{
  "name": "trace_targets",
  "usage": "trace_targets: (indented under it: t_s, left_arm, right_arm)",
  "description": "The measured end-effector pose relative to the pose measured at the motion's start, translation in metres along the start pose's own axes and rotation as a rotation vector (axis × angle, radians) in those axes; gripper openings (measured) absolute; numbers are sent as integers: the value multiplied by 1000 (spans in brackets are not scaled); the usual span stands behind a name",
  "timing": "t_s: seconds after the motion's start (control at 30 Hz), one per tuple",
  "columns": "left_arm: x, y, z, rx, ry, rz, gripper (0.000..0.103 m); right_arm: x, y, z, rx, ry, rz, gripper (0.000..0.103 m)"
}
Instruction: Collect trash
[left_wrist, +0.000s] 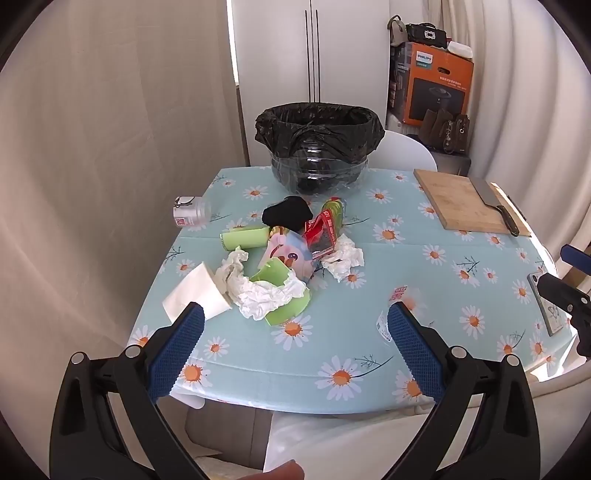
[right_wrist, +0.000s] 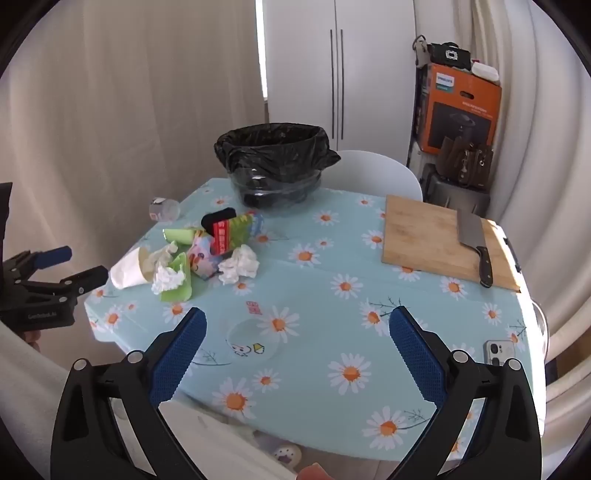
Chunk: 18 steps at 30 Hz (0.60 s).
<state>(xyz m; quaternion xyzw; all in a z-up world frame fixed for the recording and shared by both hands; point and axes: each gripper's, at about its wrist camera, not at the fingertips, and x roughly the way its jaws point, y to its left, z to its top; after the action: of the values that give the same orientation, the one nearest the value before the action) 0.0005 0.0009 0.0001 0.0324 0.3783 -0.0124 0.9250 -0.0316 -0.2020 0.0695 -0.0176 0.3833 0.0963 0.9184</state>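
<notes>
Daisy-print table (left_wrist: 369, 266) before white cupboards (right_wrist: 332, 74), trash pile (left_wrist: 280, 258) near lined bin (left_wrist: 319, 147); both hand-held grippers (left_wrist: 295, 325) (right_wrist: 297, 328) open, empty.

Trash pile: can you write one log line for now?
left gripper: open | right gripper: open | trash pile: on table | bin: behind pile

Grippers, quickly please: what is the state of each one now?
Left gripper: open, holding nothing.
Right gripper: open, holding nothing.
</notes>
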Motion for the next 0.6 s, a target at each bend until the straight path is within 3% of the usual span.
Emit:
trace_targets:
  t_s: [0.6]
  left_arm:
    - [-7, 0, -1, 19, -3, -15, 97]
  right_arm:
    - [-3, 3, 0, 4, -1, -15, 95]
